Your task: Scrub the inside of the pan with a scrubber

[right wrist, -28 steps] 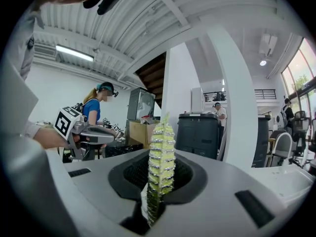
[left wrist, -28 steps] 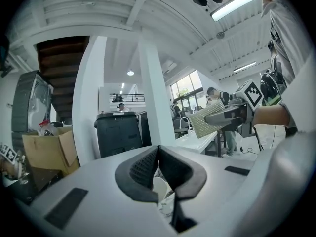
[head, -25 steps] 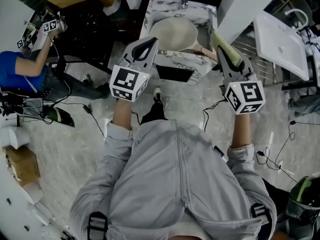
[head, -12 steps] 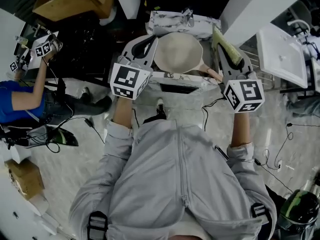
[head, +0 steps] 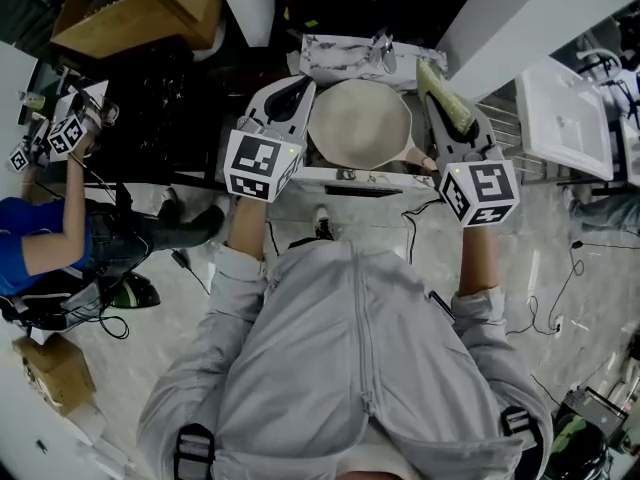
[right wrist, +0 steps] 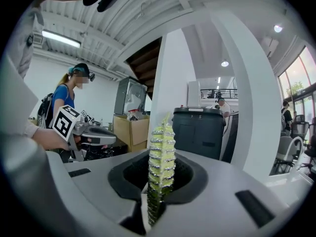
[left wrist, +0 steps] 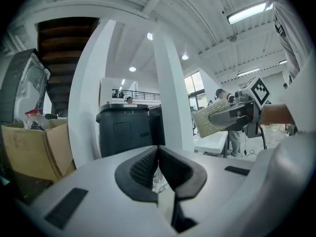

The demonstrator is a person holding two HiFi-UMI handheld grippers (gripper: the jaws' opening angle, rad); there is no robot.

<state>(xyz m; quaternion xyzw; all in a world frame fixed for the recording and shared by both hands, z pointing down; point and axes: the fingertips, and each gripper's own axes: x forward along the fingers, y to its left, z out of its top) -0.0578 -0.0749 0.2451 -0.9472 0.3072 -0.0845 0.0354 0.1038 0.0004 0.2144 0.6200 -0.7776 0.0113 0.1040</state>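
1. Between the two grippers in the head view, the pan [head: 358, 120] lies open side up in a small marble-patterned sink [head: 335, 50]. Its handle [head: 417, 158] points towards the person's right, which leaves the bowl free to reach from above.
2. The right gripper [right wrist: 159, 181] has its fingers clamped on the green scrubber [right wrist: 161, 152]. It is gripped edge-on, with most of the pad standing proud of the tips, likely so that the pad rather than the fingers meets the pan.
3. The left gripper [left wrist: 158, 158] has its fingers pressed together on nothing. I judge it is free to steady the pan.
4. Both gripper views look out across the room, not down. The scrubber is therefore above the pan and apart from it, and scrubbing has not begun.
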